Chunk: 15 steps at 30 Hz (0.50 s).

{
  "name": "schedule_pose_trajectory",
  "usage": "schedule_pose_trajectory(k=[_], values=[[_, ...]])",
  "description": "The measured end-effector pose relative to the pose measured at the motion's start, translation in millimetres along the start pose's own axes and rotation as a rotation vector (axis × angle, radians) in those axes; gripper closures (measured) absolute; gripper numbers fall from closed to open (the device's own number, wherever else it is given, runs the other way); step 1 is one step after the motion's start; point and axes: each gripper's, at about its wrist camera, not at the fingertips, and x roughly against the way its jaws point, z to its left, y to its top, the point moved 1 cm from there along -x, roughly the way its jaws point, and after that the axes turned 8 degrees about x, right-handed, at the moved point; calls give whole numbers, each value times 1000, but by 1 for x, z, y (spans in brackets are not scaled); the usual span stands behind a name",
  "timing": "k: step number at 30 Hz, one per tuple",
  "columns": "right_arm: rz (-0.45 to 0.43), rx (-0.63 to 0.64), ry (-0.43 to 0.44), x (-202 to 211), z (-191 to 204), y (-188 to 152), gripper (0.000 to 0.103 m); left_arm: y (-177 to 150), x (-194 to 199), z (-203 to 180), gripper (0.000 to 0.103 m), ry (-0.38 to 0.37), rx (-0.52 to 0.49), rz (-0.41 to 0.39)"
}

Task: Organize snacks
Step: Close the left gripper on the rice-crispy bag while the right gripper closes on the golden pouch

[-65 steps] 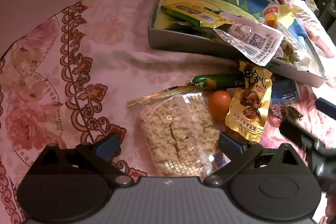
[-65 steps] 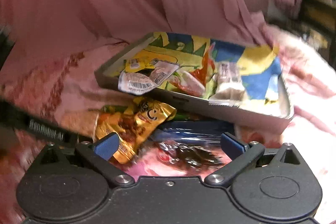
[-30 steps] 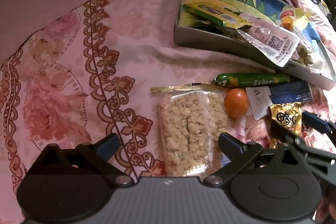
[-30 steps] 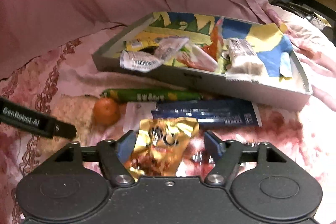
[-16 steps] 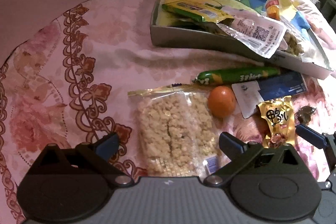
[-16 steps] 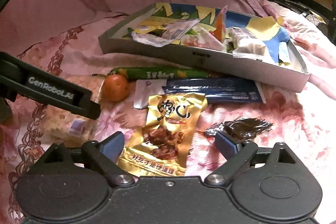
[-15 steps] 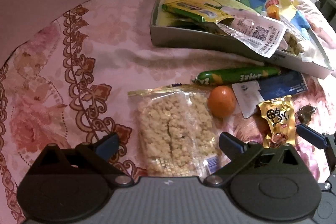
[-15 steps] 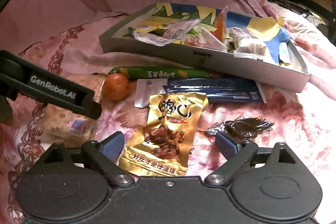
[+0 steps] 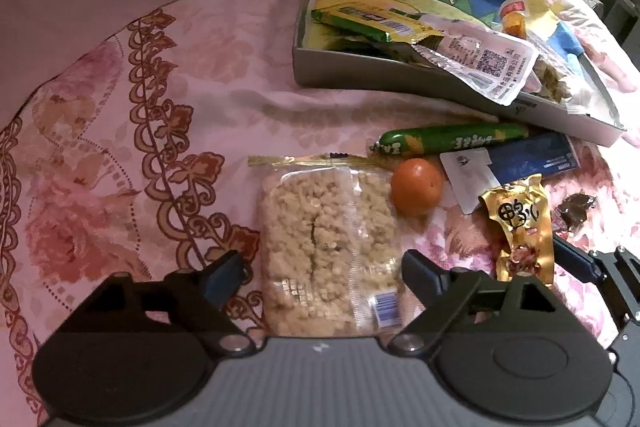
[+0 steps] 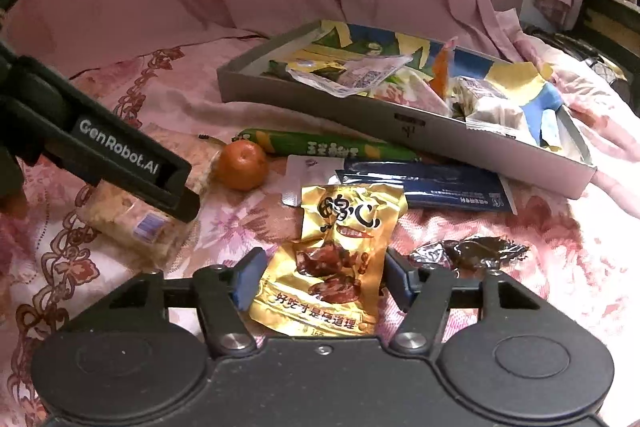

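Note:
A clear packet of puffed-rice crisps [image 9: 324,243] lies flat on the pink floral bedspread, between the fingers of my left gripper [image 9: 320,273]. Its jaws are closing, with gaps still showing at both pads. A gold packet with dark meat printed on it [image 10: 340,259] lies between the fingers of my right gripper [image 10: 322,281]. Those jaws are closing too and stand just off the packet's edges, which are not crumpled. The grey tray with a cartoon lining [image 10: 360,111] sits behind and holds several wrapped snacks.
A green sausage stick [image 10: 320,147], a small orange [image 10: 242,165], a dark blue sachet [image 10: 432,187] and a dark foil candy [image 10: 468,251] lie in front of the tray. The left gripper's finger [image 10: 120,155] crosses the right wrist view. Pink curtain hangs behind.
The right gripper's fingers have narrowed around the gold packet, from wide apart to just off its edges. The left gripper's fingers have drawn in slightly around the rice-crisp packet.

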Motion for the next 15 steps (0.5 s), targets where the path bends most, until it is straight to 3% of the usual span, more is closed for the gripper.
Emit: schedule_pose_trajectory(k=[2,9,12,15], values=[[1,-37,13,-1,-4,0,35,0,-2,-2,2,28,-12,-3],[-21,-78,44,-8,-9,1,20,-2,-13,-12,2,76,-88,-5],[-28,-55,34,-11,-5,3,24,-4,-11,-13,8,71,-100,-16],[-34,-59,5,-9,-6,3,39,-3,-8,-10,17,63,-85,-20]])
